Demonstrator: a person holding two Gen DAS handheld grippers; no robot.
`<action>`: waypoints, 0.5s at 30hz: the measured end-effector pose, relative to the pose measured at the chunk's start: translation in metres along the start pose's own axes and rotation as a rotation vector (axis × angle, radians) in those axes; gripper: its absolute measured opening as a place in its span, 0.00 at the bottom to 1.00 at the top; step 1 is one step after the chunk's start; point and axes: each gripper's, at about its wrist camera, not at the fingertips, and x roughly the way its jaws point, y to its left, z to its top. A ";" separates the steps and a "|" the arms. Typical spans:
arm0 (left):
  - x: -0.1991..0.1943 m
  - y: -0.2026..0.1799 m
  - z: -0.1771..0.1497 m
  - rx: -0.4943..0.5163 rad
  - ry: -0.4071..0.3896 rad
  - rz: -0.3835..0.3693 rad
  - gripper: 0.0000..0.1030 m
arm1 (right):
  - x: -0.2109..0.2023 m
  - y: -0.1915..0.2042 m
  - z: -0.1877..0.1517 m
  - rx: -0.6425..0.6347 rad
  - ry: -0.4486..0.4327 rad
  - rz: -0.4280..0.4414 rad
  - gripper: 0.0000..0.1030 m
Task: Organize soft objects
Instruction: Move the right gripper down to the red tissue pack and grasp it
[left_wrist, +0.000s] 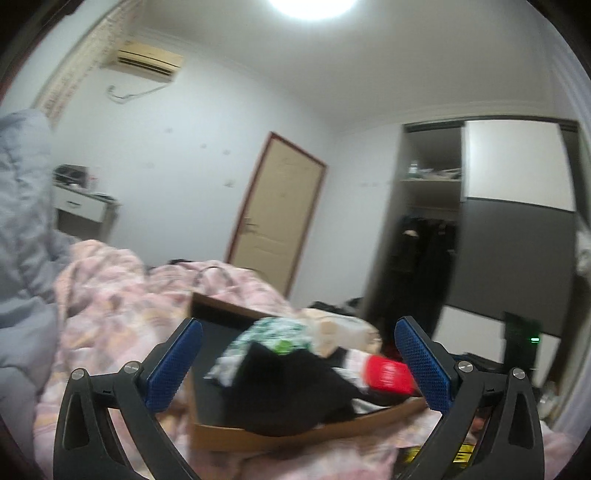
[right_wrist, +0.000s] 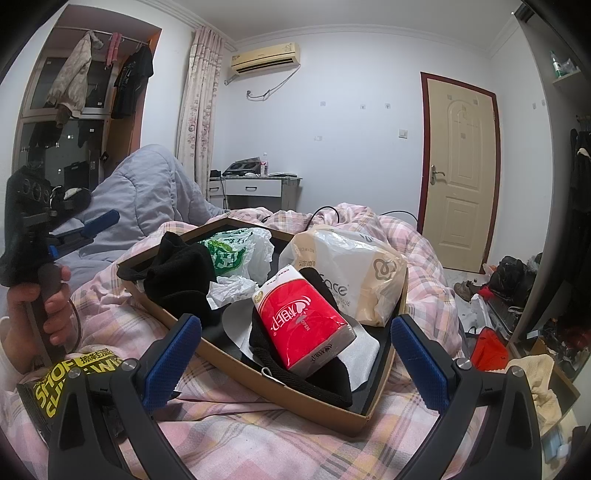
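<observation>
Both claws spread and empty, left gripper (left_wrist: 298, 363) and right gripper (right_wrist: 296, 363) at lower frame, likely because soft goods already crowd the shallow brown cardboard tray (right_wrist: 258, 376) at centre.

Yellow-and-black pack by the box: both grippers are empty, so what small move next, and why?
Probably bring the left gripper down to the yellow-and-black pack. It lies on the quilt outside the box, while the red pack and bags are already inside. Both grippers stand open with nothing between the pads; the right gripper faces the box.
</observation>
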 end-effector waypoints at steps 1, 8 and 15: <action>0.000 0.002 -0.001 0.000 -0.002 0.026 1.00 | 0.000 0.000 0.000 0.000 0.000 0.000 0.99; 0.000 0.026 -0.002 -0.062 -0.008 0.157 1.00 | -0.001 0.001 -0.002 0.006 -0.003 -0.044 0.99; 0.001 0.041 -0.004 -0.130 0.004 0.179 1.00 | 0.003 -0.006 0.000 0.045 0.025 -0.076 0.99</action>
